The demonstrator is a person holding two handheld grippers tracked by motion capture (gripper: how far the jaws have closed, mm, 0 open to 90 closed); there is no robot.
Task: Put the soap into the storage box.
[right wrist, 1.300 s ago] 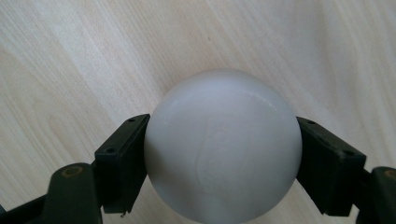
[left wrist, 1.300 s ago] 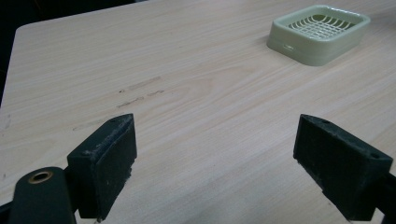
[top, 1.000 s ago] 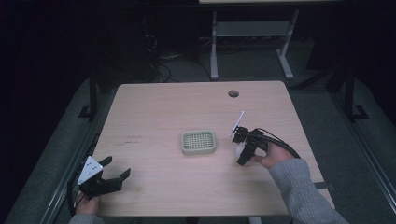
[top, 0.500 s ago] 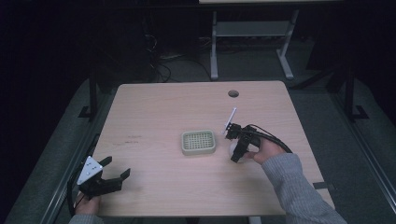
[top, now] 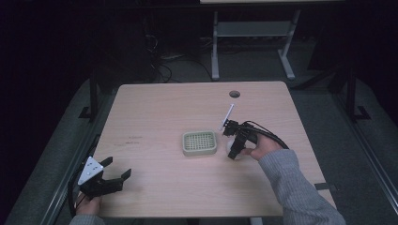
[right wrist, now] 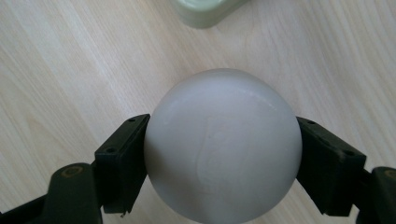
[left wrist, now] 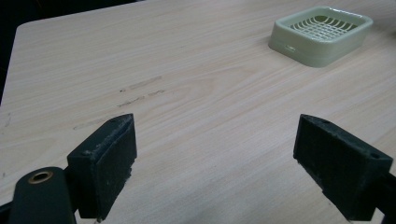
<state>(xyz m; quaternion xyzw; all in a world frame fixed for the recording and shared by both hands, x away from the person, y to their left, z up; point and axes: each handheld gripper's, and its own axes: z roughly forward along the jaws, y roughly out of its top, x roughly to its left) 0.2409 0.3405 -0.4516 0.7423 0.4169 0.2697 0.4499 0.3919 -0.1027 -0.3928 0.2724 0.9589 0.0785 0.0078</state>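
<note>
Gripping a white ball point(right wrist: 223, 144) across its widest part, the right gripper point(right wrist: 223, 154) has one black pad point(right wrist: 122, 158) against each flank, the jaws set as far apart as the ball's girth and apparently touching it on both sides. Item: ball, smooth, matte-to-satin finish, faint swirl mark on the near face; likely hard-shelled and light, and probably slippery, since a round surface gives flat pads little contact. Recommended hold: at the equator, as now; a grip above or below it would tend to squeeze the ball out. Location: seen from above, the ball point(top: 233, 151) sits low over or on the table point(top: 155, 117), just right of the green basket point(top: 200, 143), whose rim also shows at the top of the right gripper view; whether the ball rests on the wood or is lifted cannot be told. A thin white stick point(top: 227, 116) rises from the right gripper's far side. Left gripper point(left wrist: 224, 163): jaws spread wide, holding nothing, parked near the table's front left corner, well apart from basket and ball.
</note>
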